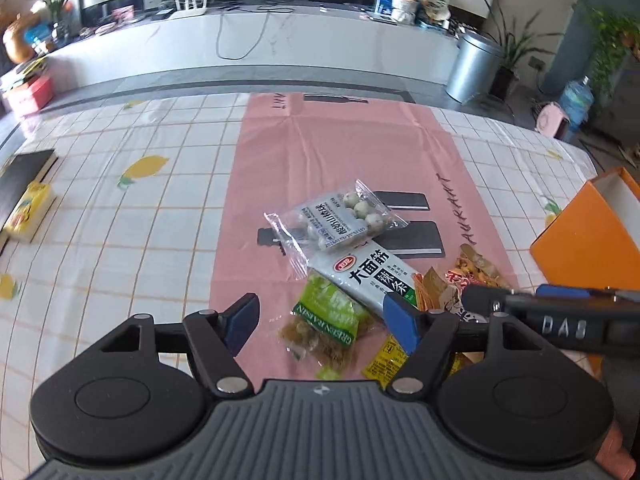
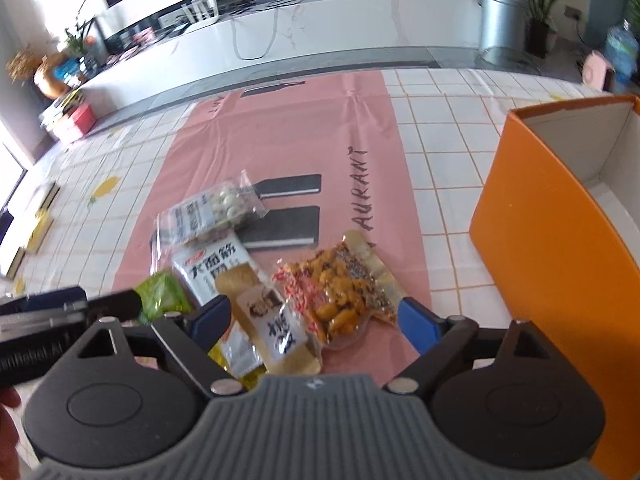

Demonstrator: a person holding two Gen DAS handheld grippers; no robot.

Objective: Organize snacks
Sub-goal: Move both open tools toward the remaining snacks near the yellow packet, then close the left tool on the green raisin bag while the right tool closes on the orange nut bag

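Several snack packs are heaped on the pink runner (image 1: 344, 152) near the table's front edge: clear ball pack (image 1: 340, 216), white strip pack (image 1: 366, 276), green raisin pack (image 1: 328, 320), orange nut pack (image 2: 344, 292). Left gripper (image 1: 322, 320) is spread above the raisin pack, nothing pinched; right gripper (image 2: 314, 320) is spread over the nut pack and a tan pack (image 2: 266, 316), nothing pinched. Orange box (image 2: 552, 216) is seen open at the right edge.
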